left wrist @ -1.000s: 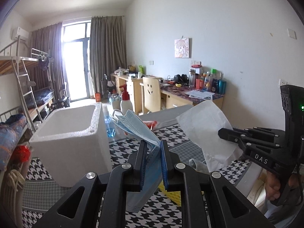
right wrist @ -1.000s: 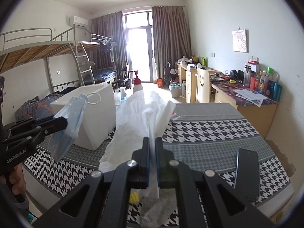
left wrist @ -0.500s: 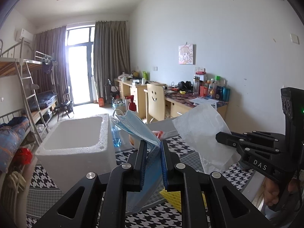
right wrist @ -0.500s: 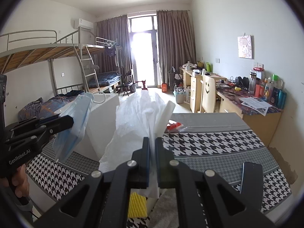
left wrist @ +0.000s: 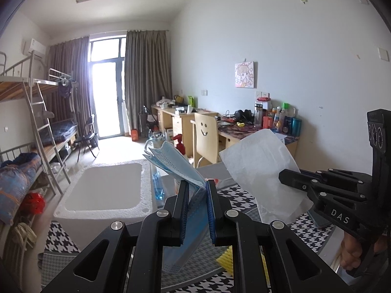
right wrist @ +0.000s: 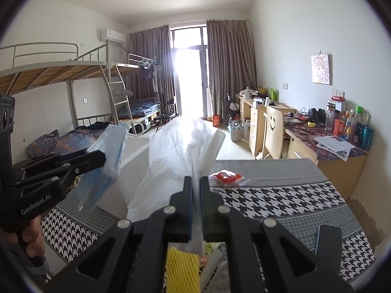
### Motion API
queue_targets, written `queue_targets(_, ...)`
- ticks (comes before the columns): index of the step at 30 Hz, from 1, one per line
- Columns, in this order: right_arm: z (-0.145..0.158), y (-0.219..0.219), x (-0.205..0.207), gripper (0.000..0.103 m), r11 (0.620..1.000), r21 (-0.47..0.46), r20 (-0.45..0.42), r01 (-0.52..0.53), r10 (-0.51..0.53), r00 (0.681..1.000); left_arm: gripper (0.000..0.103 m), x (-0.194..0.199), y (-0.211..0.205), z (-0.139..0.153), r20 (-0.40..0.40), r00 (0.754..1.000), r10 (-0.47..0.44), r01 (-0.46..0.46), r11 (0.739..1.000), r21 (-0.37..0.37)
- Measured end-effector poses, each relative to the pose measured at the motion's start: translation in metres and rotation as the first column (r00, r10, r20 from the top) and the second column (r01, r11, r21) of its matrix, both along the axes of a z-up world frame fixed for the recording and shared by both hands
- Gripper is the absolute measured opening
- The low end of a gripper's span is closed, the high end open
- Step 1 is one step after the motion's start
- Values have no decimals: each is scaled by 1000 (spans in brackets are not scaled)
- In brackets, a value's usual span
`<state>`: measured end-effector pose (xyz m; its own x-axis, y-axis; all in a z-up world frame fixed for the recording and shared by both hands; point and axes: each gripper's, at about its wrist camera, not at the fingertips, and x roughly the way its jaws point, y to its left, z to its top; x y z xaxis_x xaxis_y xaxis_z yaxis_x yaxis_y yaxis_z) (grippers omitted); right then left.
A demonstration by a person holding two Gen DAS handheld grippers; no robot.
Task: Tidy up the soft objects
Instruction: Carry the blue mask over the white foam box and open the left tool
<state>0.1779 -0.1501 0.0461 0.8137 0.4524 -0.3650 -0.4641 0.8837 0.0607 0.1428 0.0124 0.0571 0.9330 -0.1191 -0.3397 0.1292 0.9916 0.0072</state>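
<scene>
My left tongs (left wrist: 197, 210) are pinching a stack of blue face masks (left wrist: 176, 168), which stands up out of the jaws and also hangs below them. My right tongs (right wrist: 194, 207) are pinching a white plastic bag (right wrist: 176, 151) by a thin fold, the film billowing forward and upward. Both loads are held clear of the bench (right wrist: 281, 200), which is covered in a houndstooth cloth. A yellow foam net (right wrist: 182, 263) lies directly beneath the right tongs. Just beyond the masks stands an open white foam box (left wrist: 105, 188), apparently empty. I judge that the step in hand is carrying the soft items to that box. Procedure: keep both grips firm, since thin film and layered masks can slip. Hold the two loads apart so that the bag does not drape over the masks. Bring each load above the opening before releasing it. Lower the hanging ends inside the rim first. A red packet (right wrist: 226, 177) lies farther along the bench and need not be disturbed.
</scene>
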Motion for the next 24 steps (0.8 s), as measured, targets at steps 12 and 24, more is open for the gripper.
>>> queue_targets(12, 10, 14, 8, 8, 1000, -2, 9, -13, 13, 1000, 15, 6, 10, 12, 32, 999, 29, -29, 1000, 2)
queue_targets(24, 21, 33, 18, 8, 999, -13, 5, -47, 47, 999, 15, 21, 29, 22, 32, 993, 112, -112, 994, -4)
